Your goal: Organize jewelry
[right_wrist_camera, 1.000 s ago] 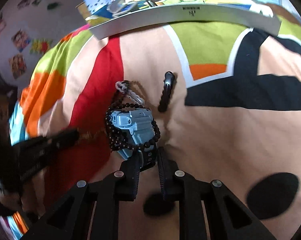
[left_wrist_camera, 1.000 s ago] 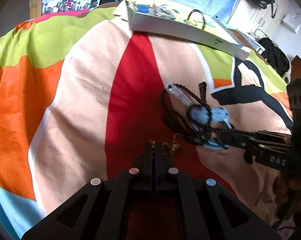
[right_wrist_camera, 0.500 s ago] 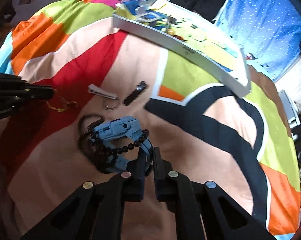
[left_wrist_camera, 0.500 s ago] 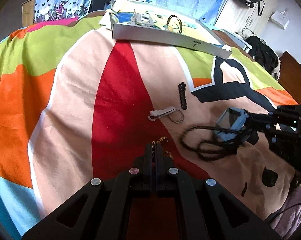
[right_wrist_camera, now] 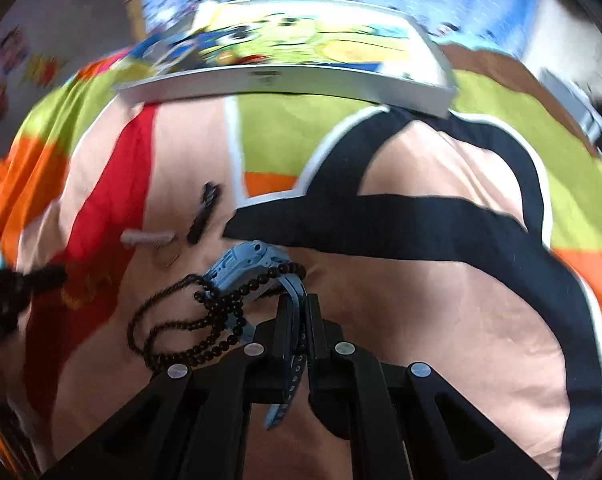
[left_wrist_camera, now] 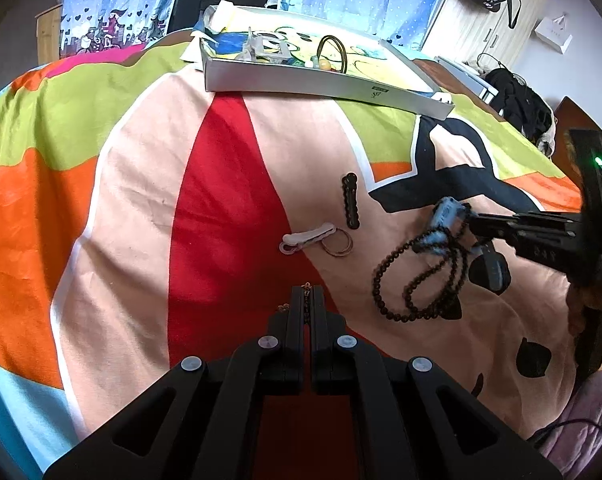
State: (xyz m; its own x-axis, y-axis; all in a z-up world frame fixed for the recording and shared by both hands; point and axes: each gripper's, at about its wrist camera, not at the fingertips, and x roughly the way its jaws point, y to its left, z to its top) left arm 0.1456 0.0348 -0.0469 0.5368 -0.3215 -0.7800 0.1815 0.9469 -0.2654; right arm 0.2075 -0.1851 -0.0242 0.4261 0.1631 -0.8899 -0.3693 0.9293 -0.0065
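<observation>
1. the right claw [right_wrist_camera: 297, 316] was seen nearly closed, pinching the strap of a blue watch [right_wrist_camera: 245, 268]. a black bead necklace [right_wrist_camera: 173, 328] was draped over the watch and hung in loops to its left. both were held up above the bed [right_wrist_camera: 421, 300], toward its right edge as shown by the left wrist view.
2. the left claw [left_wrist_camera: 309, 304] was seen closed, with a thin gold chain [left_wrist_camera: 307, 294] pinched between its tips, low over the red patch of the bedcover.
3. the watch was judged light, with a stiff case and a pliant strap. the strap was judged the sound place for a hold, and it was the part gripped.
4. the beads were judged limp and smooth, only hooked on rather than gripped, so a slip-off under tilting was thought possible.
5. the watch's long axis was seen running along the claw's fingers, with the case pointing forward toward the tray [right_wrist_camera: 285, 84] at the bed's far edge and the strap's free end trailing back between the jaws.
6. a black hair clip [left_wrist_camera: 349, 206], a white clip [left_wrist_camera: 307, 238] and a ring [left_wrist_camera: 337, 244] were left lying on the bed near its middle.
</observation>
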